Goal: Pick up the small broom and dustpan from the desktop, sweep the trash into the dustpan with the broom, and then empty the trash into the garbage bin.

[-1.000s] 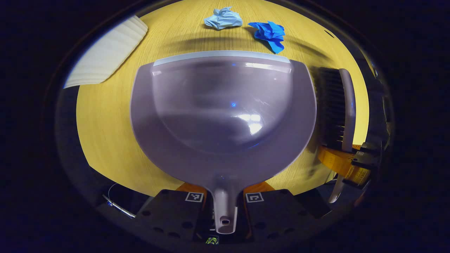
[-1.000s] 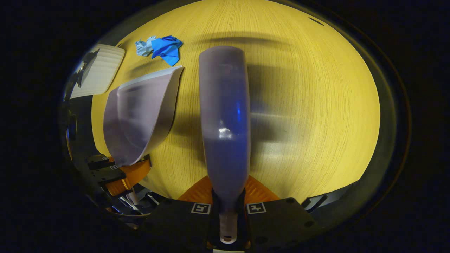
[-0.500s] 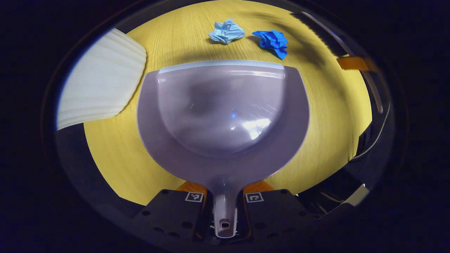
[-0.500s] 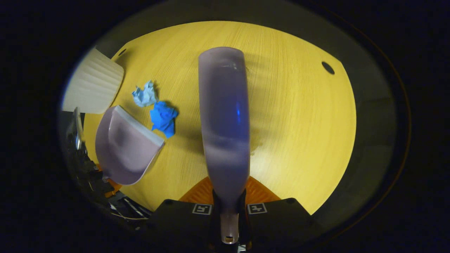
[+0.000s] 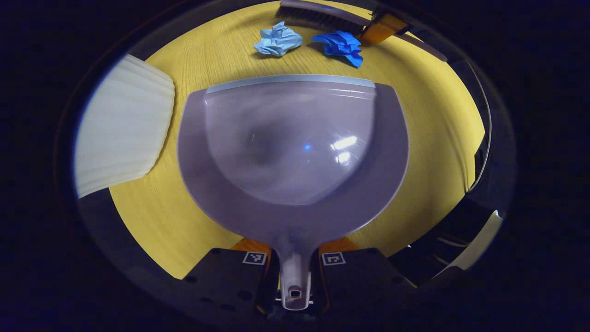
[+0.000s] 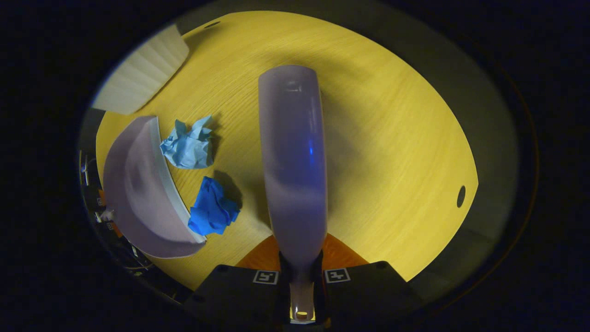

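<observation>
In the left gripper view, I've got the dustpan (image 5: 292, 152) square ahead, its handle pinched between the left gripper (image 5: 293, 272) fingers, both pressing on it, so the grip looks firm. The pan's front lip faces two paper wads on the desktop (image 5: 428, 138): a light blue wad (image 5: 278, 39) and a dark blue wad (image 5: 340, 44), both just past the lip, not inside yet. The broom (image 5: 322, 16) lies beyond them w/ bristles toward the trash. White ribbed bin (image 5: 122, 133) sits off to the left edge.

In the right gripper view, the right gripper (image 6: 298, 276) is clamped on the broom handle (image 6: 293, 161), which runs straight up the middle. Dustpan (image 6: 138, 193) is far left, dark blue wad (image 6: 212, 207) touching or nearly touching its lip, light blue wad (image 6: 189, 144) just beside the lip.

Risks, as I judge: wads are light, so a fast stroke could flick them over or round the pan's sides; if the lip isn't flat on the desk, paper slides under it. Can't tell whether the lip is seated. Also a tilted carry to the bin could spill them.
</observation>
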Tool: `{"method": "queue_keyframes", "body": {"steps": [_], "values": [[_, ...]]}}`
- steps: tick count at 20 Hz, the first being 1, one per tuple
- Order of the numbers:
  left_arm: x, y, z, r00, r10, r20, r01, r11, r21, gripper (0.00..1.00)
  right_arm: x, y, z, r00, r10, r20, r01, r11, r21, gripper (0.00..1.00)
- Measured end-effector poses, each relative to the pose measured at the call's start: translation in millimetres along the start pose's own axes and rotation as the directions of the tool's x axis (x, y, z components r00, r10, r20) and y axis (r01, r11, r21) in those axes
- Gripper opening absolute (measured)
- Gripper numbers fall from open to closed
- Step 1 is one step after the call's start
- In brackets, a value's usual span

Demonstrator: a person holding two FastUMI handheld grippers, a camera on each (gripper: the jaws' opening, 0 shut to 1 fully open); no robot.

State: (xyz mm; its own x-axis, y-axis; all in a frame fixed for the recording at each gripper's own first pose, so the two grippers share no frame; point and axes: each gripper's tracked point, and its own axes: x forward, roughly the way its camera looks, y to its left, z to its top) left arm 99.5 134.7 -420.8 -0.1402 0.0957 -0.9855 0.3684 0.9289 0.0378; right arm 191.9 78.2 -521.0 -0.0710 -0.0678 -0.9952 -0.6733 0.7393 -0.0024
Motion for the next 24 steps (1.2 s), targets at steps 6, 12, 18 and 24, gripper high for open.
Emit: {"method": "queue_keyframes", "body": {"steps": [6, 12, 18, 24], "values": [[2.9, 8.3, -1.7, 0.999, 0.035, 0.031, -0.038, 0.995, 0.089, 0.29, -10.4, 64.3, -15.4, 0.981, 0.166, -0.096, -0.184, 0.957, -0.223, 0.22], [8.3, 5.2, -8.3, 0.994, 0.033, 0.101, -0.047, 0.989, 0.143, 0.27, -49.9, 117.1, -58.7, 0.814, 0.536, -0.224, -0.57, 0.812, -0.125, 0.22], [6.3, 3.0, -3.0, 0.979, 0.04, 0.201, -0.054, 0.997, 0.061, 0.27, -57.8, 89.3, -29.9, 0.828, 0.557, 0.063, -0.56, 0.828, 0.028, 0.22], [-4.8, 2.8, 4.1, 0.91, 0.092, 0.405, -0.088, 0.996, -0.028, 0.27, -51.1, 75.1, -46.4, 0.798, 0.419, 0.432, -0.541, 0.815, 0.207, 0.22]]}}
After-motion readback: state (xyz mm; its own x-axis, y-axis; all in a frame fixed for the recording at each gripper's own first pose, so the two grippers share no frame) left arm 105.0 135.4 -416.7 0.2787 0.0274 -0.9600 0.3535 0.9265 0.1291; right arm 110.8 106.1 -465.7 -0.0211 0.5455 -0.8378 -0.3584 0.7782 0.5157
